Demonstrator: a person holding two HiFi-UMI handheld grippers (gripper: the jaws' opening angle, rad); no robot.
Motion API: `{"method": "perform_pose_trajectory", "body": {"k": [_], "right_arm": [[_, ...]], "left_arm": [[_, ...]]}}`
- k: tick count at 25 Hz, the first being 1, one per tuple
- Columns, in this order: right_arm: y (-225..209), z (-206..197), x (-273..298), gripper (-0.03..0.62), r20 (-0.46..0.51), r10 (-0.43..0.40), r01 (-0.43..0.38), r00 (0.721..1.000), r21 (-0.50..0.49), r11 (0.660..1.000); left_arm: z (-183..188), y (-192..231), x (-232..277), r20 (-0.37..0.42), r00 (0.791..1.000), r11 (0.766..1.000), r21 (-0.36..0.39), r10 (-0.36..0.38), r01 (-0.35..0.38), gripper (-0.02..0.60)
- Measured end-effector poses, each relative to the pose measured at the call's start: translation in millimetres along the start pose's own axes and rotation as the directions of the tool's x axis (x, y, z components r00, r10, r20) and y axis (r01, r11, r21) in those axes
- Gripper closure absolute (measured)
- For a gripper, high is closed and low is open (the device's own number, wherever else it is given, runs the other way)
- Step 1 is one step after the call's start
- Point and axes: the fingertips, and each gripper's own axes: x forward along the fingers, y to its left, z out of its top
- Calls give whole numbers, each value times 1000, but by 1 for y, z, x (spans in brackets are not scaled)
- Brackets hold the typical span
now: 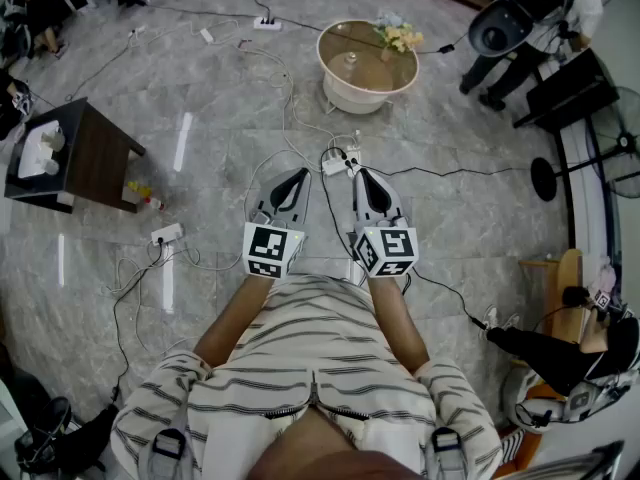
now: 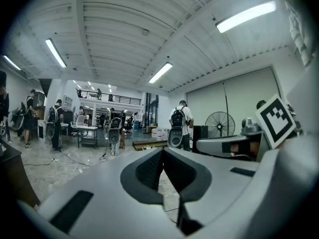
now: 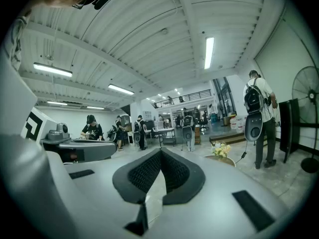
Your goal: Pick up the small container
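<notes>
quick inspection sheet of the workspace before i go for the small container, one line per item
surface: grey marbled floor; round table ahead, dark side table to the left
job's things: nothing seen for sure; a small object on the round table is too small to tell
clutter: flowers on the round table; white items on the side table; small yellow thing on the floor beside it
grippers: left gripper and right gripper side by side, both shut, nothing between the jaws
cables: power strip and loose white cables across the floor; black cable to the right
surroundings: standing person far right, fan, more people at desks behind
</notes>
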Motion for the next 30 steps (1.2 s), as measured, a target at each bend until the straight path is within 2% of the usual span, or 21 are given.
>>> {"method": "perform_pose_trajectory", "body": {"k": [6, 10, 15, 18, 23, 30], "right_arm": [[20, 4, 9, 591, 51, 0, -2, 999, 22, 1000], [26, 3, 13, 589, 55, -32, 32, 998, -5, 999], [33, 4, 34, 589, 34, -18, 19, 999, -36, 999], [32, 8, 53, 588, 45, -10, 12, 999, -53, 999], [11, 15, 98, 586, 66, -3, 8, 998, -79, 997], [-74, 31, 197, 586, 90, -18, 22, 996, -45, 999]], "left_arm": [[-11, 26, -12, -24, 1000, 1000, 0, 6, -6, 583], [-21, 46, -19, -32, 999, 1000, -28, 13, -14, 583], [-37, 71, -14, -69, 997, 997, -65, 26, -31, 583], [-38, 86, -1, -64, 998, 997, -76, 29, -34, 583], [-24, 109, 44, -17, 1000, 996, -83, 16, -18, 581], [-6, 145, 168, -11, 1000, 999, -38, -3, 2, 583]]}}
